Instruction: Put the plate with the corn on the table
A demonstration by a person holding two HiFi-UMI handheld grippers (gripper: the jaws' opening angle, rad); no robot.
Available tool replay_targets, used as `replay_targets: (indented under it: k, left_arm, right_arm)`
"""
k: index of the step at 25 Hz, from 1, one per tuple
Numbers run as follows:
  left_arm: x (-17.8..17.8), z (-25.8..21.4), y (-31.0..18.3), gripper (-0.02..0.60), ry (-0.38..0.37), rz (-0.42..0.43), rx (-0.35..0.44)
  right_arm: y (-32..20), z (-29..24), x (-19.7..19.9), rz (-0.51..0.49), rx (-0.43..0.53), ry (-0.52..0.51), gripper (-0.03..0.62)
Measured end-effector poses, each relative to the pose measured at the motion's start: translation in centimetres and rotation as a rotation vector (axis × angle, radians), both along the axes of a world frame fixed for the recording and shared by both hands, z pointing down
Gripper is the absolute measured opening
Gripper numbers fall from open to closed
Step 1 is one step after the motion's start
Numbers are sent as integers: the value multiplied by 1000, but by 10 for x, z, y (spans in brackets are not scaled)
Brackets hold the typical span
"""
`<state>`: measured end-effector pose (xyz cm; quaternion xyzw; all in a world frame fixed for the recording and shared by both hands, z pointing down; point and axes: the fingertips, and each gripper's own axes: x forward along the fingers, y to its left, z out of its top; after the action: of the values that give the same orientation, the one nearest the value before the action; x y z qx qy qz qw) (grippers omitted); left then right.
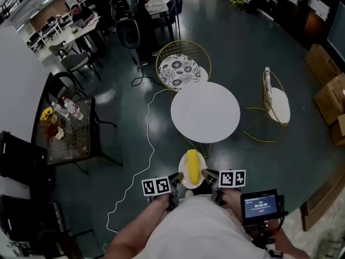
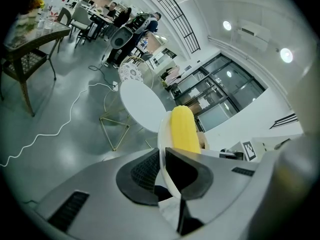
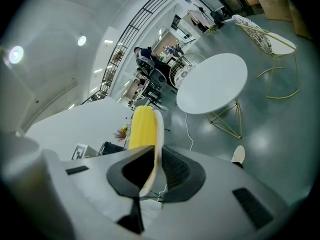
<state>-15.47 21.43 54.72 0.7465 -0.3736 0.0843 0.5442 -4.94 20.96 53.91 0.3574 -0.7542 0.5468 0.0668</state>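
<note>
Corn lies along a white plate held in the air, just short of the near edge of the round white tabletop in the head view; the left tool and right tool grip its opposite rims. Left gripper view: both jaws pinch the plate's thin rim, with the corn beyond. Right gripper view: the jaws are likewise clamped on the rim, with the tabletop well ahead.

Pale shirt; marker cubes (black-and-white squares); grey jaws.
</note>
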Motion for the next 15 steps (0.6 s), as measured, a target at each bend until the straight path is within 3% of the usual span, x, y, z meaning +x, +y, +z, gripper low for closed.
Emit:
replay_targets:
  k: [15]
  left_arm:
    - [-28, 1, -25, 40, 1, -66, -4]
  right_arm:
    - [-31, 5, -28, -45, -17, -19, 52]
